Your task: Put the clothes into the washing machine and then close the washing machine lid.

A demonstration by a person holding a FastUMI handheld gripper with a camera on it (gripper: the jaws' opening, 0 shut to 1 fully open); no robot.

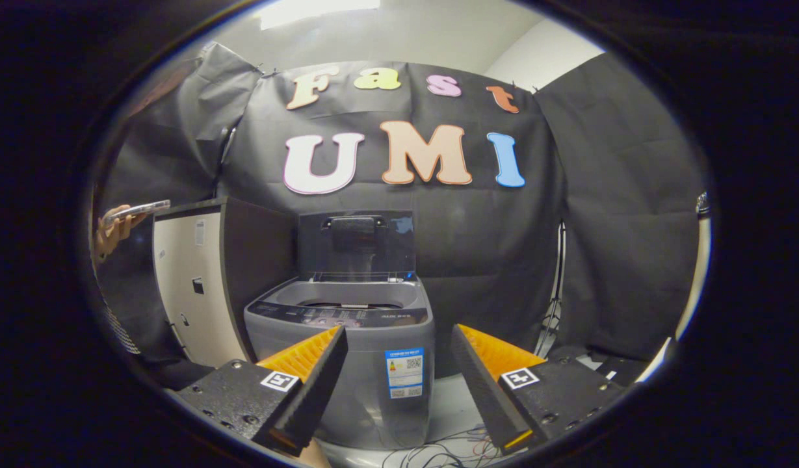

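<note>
A small grey top-loading washing machine (347,364) stands on the floor just ahead of my fingers. Its dark lid (355,244) is raised upright at the back, leaving the tub opening (348,303) uncovered. I cannot see into the drum from here. My gripper (399,338) is open, fingers spread wide with nothing between them. The left fingertip (331,351) overlaps the machine's front, and the right one stands off to its right. No clothes are visible.
A cream and dark cabinet (197,279) stands left of the machine. Beyond it a person's hand (113,231) holds a phone. Loose wires (451,448) lie on the floor by the machine's base. A stand leg (555,305) rises at the right.
</note>
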